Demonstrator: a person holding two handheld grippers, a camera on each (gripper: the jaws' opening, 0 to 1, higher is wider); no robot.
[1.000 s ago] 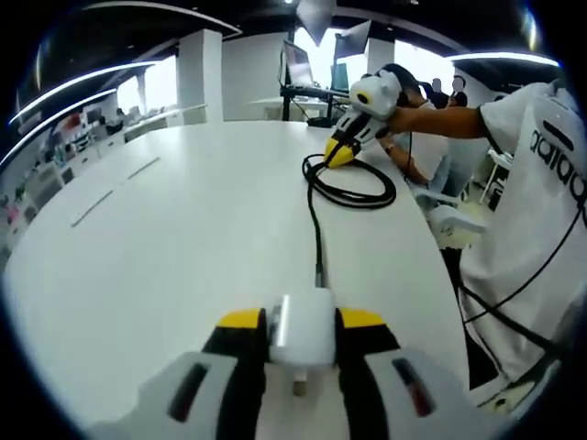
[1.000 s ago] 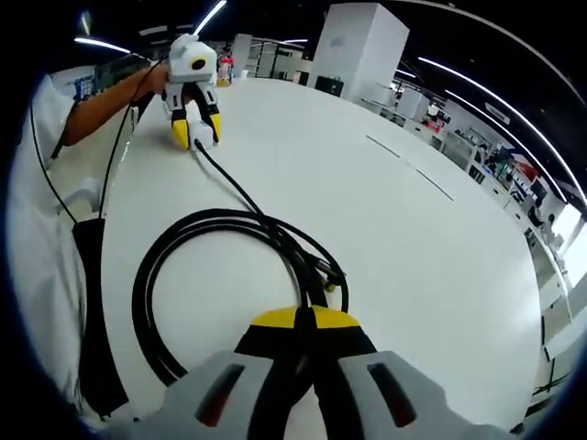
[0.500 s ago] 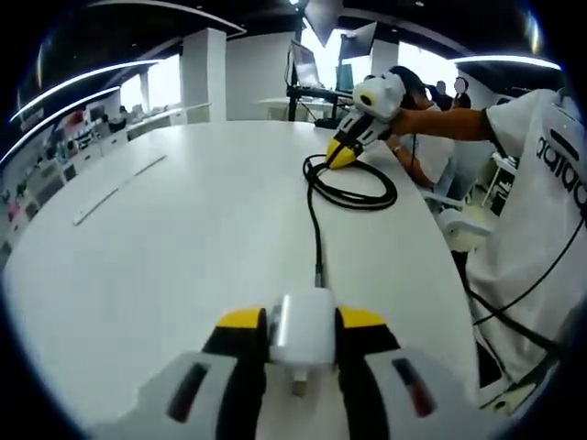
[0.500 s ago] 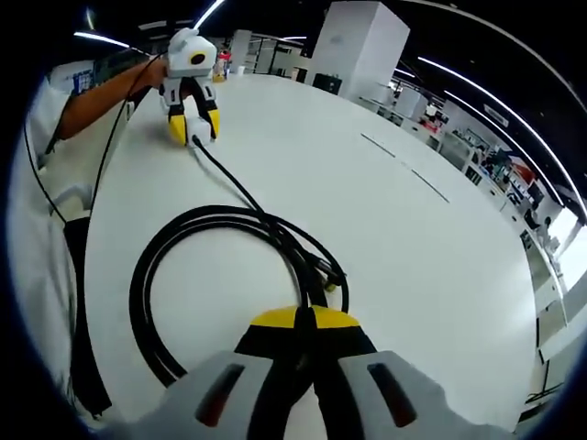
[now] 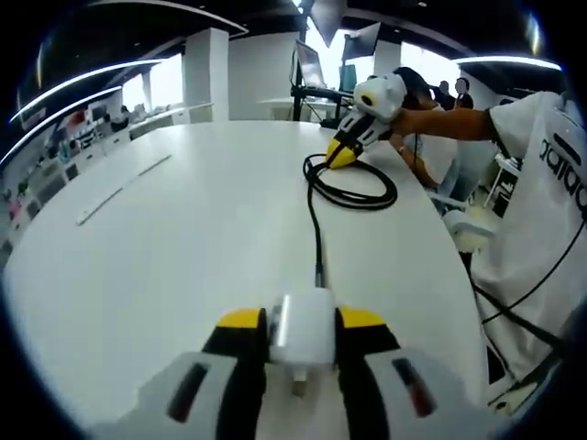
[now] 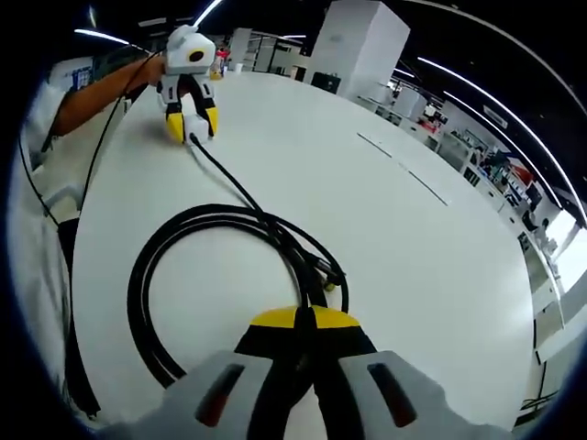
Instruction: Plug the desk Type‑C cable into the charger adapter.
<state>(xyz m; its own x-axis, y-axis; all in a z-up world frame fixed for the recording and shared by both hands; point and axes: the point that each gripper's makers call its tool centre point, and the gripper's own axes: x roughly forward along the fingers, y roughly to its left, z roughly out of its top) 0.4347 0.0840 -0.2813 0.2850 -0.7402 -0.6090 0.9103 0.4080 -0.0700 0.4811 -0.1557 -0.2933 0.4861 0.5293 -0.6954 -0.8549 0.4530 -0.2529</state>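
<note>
One white adapter (image 5: 302, 332) | one black cable (image 6: 229, 247) | two tools: left tool (image 5: 302, 323), right tool (image 6: 304, 318)

The wide, rounded tabletop (image 5: 183, 229) is plain white, with no pattern beyond two thin grey slot lines toward its far edge. On it lies a glossy black round cable (image 6: 211, 238), coiled, its connector end showing a little metallic grey. The small, boxy plastic charger adapter (image 5: 302, 330) is white. The left hand-held gripper (image 5: 302, 323) and the right hand-held gripper (image 6: 300, 321) both have grey bodies, black jaws and bright yellow tips. The person's short-sleeved shirt (image 5: 537, 192) is white with black lettering.
</note>
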